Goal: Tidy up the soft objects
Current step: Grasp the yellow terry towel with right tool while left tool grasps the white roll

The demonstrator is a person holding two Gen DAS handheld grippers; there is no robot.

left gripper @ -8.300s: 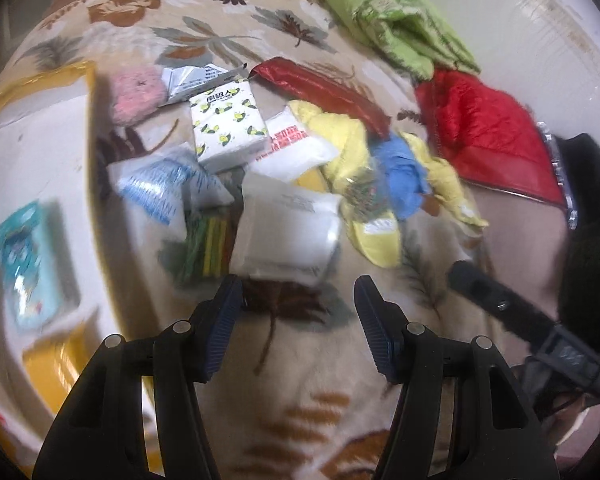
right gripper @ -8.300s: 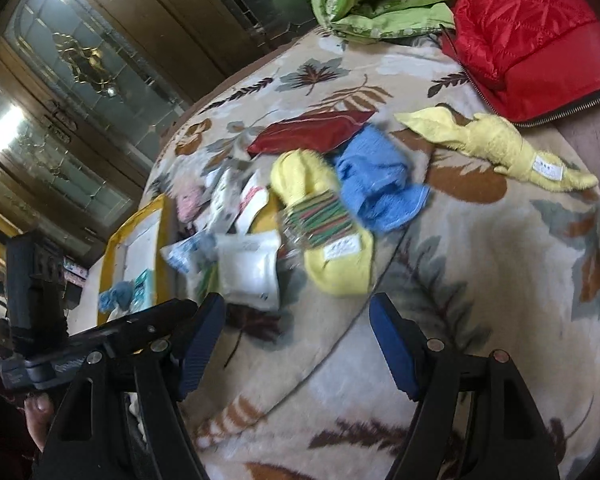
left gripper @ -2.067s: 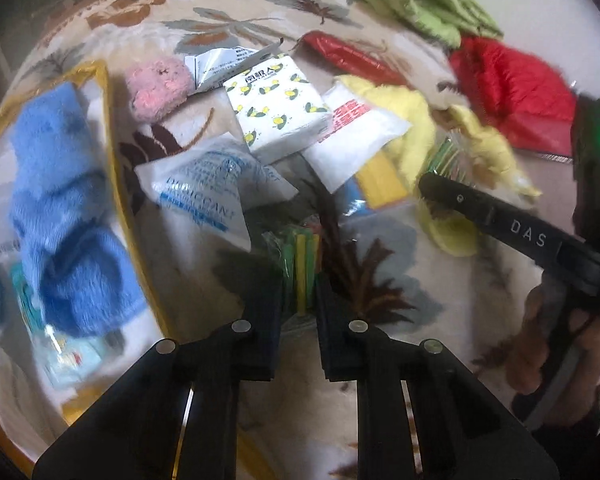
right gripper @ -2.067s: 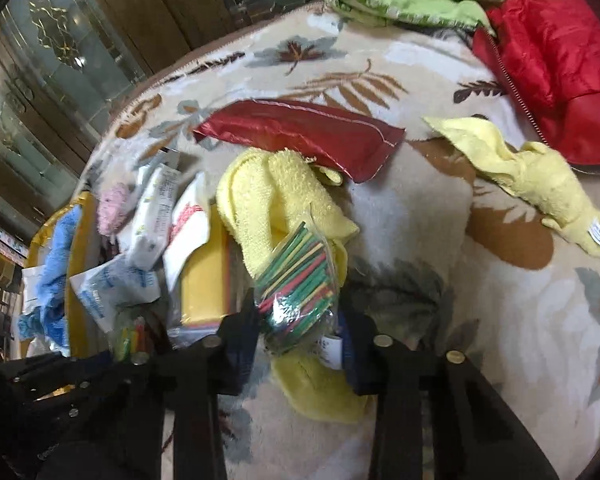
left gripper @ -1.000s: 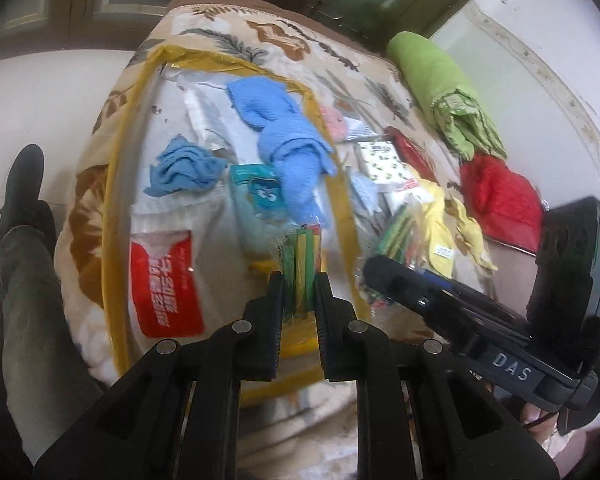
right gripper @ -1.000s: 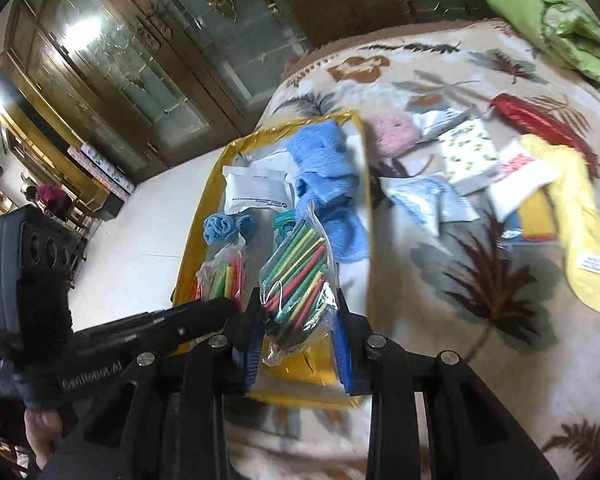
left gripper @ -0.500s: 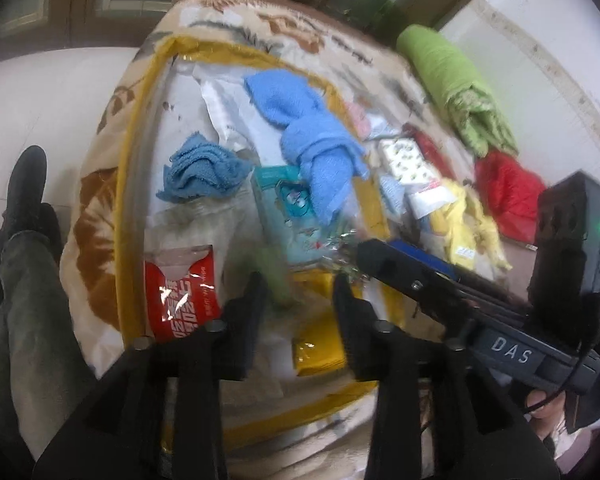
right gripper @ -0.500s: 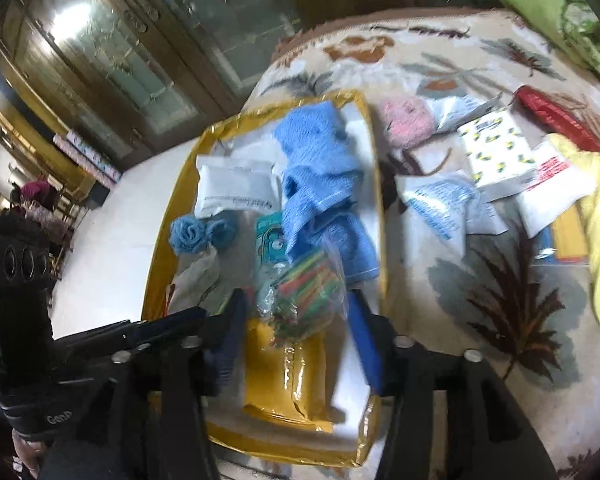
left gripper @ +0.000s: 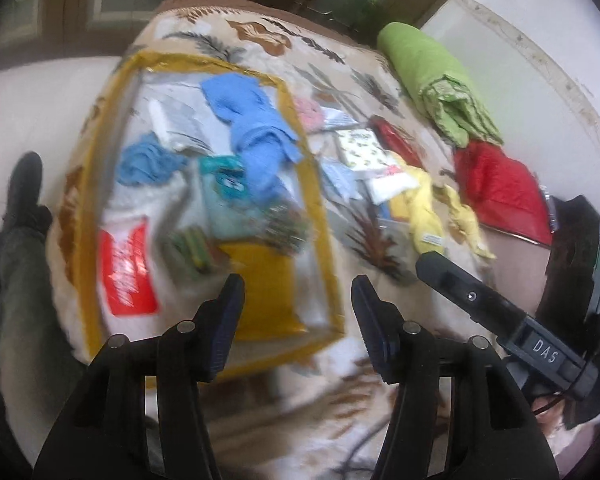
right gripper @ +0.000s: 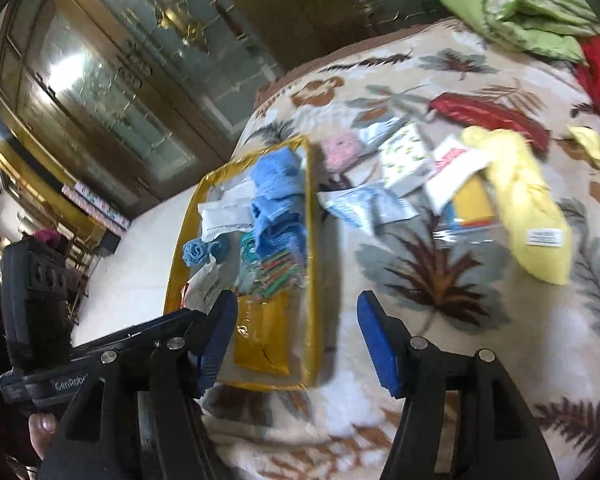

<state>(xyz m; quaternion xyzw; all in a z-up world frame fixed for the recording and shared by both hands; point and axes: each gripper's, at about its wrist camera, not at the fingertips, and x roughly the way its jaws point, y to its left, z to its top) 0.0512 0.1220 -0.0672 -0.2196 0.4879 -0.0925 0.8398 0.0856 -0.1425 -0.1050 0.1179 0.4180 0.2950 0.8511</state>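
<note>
Two yellow cloths [right gripper: 532, 208], two blue cloths [right gripper: 278, 204], two packets of coloured sticks [right gripper: 278, 274].

Yellow-rim tray [left gripper: 324, 216], blue towel [left gripper: 256, 128], leaf-print blanket [right gripper: 440, 280] (beige/brown).

In the tray [left gripper: 324, 216] on the blanket [left gripper: 380, 280] lie towels [left gripper: 256, 136] and packets [left gripper: 284, 228]. To the tray's right lie more packets [left gripper: 356, 146] and a cloth [left gripper: 424, 208]; beyond those, folded bedding [left gripper: 432, 76].

I am seeing a leaf-patterned blanket [right gripper: 440, 280] carrying a yellow-rimmed tray [right gripper: 314, 240], a yellow towel [right gripper: 528, 200], loose packets [right gripper: 370, 204], green bedding [left gripper: 432, 64] and a red quilted bag [left gripper: 500, 192].
</note>
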